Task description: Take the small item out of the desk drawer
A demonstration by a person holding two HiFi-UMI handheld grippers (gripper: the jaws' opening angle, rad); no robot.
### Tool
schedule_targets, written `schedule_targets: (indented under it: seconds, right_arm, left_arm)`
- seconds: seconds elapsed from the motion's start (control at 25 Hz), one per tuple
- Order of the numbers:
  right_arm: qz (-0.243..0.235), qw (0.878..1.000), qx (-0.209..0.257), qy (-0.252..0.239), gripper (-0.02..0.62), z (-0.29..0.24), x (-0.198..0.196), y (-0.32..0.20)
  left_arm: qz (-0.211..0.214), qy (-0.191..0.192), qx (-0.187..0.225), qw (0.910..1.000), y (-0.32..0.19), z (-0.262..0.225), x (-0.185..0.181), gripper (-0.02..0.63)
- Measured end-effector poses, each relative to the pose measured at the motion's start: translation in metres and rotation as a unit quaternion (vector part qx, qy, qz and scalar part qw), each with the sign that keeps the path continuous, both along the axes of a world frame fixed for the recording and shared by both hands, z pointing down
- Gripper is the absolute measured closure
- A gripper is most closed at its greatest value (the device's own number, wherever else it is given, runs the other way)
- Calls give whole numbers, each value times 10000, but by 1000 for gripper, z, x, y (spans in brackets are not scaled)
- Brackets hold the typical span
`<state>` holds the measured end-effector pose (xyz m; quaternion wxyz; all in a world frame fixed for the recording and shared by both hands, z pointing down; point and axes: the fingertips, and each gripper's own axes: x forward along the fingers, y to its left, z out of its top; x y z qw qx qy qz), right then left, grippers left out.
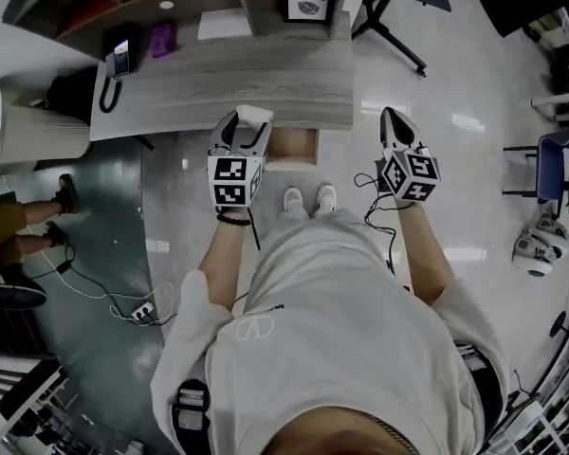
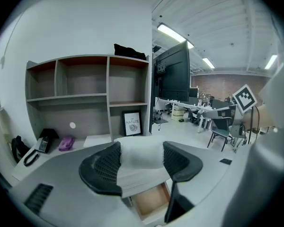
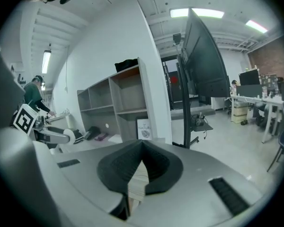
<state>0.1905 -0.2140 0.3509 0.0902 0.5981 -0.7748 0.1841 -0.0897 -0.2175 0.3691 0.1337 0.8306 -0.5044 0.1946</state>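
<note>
left gripper grasps a soft white packet near the open light-wood drawer; right gripper, right of the drawer, clenched empty.

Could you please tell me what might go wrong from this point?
1. The soft white bundle is clamped only between the left gripper's pads, beside the open light-wood drawer; if the grip slips, it may fall.
2. The drawer juts out towards the person's white shoes, so stepping forward could bump it.
</note>
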Motion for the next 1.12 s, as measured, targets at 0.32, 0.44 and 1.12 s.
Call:
schedule_targets:
  seconds: [0.32,0.44,1.12]
  right_arm:
    - [234,9987,456,11,594,-45,29,-2]
    - [329,9976,601,-63,594,-64,41,-1]
    - [937,9877,1242,185,594,-135,104,33]
  left_arm:
    - [-145,131,500,9986,-5,-50,-11,342]
    - [-205,208,741,9968,-6,-73,-18,342]
    - [-911,946,2105,9687,8,-141,-100,342]
